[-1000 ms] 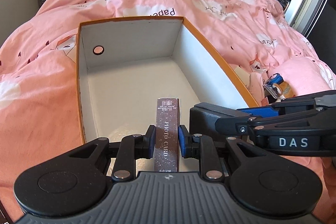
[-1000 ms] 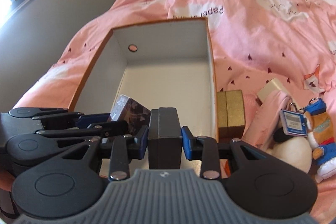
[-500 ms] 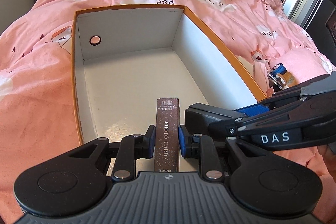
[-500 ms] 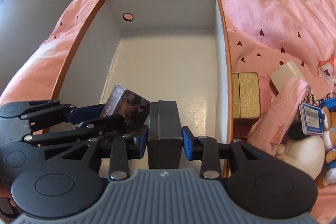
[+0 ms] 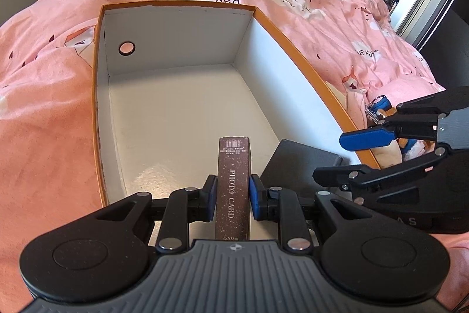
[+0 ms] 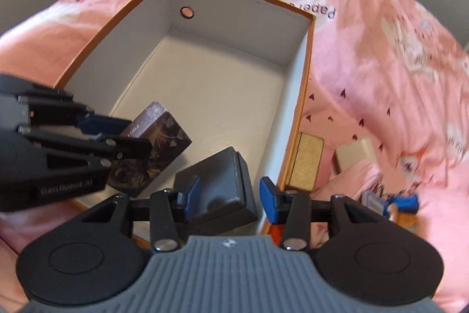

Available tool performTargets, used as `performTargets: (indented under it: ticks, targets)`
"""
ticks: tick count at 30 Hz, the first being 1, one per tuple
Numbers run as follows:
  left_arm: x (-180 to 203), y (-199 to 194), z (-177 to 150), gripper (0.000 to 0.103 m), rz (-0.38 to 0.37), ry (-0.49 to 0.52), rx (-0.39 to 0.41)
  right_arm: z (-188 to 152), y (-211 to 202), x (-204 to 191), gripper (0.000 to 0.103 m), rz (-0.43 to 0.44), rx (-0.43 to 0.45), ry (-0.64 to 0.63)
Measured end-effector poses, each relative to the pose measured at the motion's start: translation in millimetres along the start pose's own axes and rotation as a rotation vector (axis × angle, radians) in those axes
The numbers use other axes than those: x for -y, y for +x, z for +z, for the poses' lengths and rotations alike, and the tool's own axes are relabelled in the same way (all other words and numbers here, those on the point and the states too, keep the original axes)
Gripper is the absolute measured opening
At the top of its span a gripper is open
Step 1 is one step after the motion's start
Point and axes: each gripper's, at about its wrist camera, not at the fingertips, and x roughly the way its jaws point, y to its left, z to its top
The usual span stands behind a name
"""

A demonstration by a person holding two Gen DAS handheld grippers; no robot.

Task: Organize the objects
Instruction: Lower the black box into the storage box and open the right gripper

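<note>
1. Right now my left gripper [image 5: 231,197] has its jaws pinching the photo card box [image 5: 233,187] by its two broad faces, holding it upright on its narrow edge over the near end of the shoebox [image 5: 176,11], which sits on the pink bed cover [image 5: 44,122].
2. My right gripper [image 6: 227,195] has its jaws opening; the black case [image 6: 217,187] lies between them, tilted, down in the near right corner of the shoebox, and the right pad stands clear of it, so I judge it released.
3. Handling, as I judge it: the photo card box looks like light, stiff card with a smooth printed skin, so a flat pinch across the broad faces near the middle suits it. Squeezing harder risks denting it. The black case looks rigid and a bit heavier, best taken across its short sides.
4. From the left wrist I read the "PHOTO CARD" spine and see the shoebox floor bare ahead.
5. Only the right wrist shows the gold box [image 6: 307,163] just outside the shoebox's right wall, the keychain toys [image 6: 390,204] beyond it, and the photo card box's patterned face.
</note>
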Motion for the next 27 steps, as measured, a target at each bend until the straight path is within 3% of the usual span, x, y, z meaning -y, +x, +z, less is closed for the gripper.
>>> performTargets:
  ticks: [2, 9, 15, 21, 27]
  targets:
    - [-0.1, 0.5, 0.1, 0.026, -0.002, -0.007, -0.002, 0.0, -1.4, 1.4, 0.035, 0.025, -0.015, -0.022]
    - [0.9, 2.6, -0.1, 0.025, 0.009, -0.016, -0.003, -2.9, 8.6, 4.7, 0.026, 0.161, -0.138, 0.021]
    - [-1.9, 2.9, 1.8, 0.025, 0.001, -0.047, 0.009, 12.2, -0.6, 11.7, 0.027, 0.092, -0.033, 0.006]
    - [-6.3, 6.3, 9.8, 0.025, 0.018, -0.051, 0.035, 35.8, 17.4, 17.5, 0.027, 0.019, 0.054, -0.080]
    - [-13.0, 13.5, 22.0, 0.025, 0.028, -0.082, 0.046, 64.0, 58.0, 21.7, 0.033, 0.031, 0.029, -0.149]
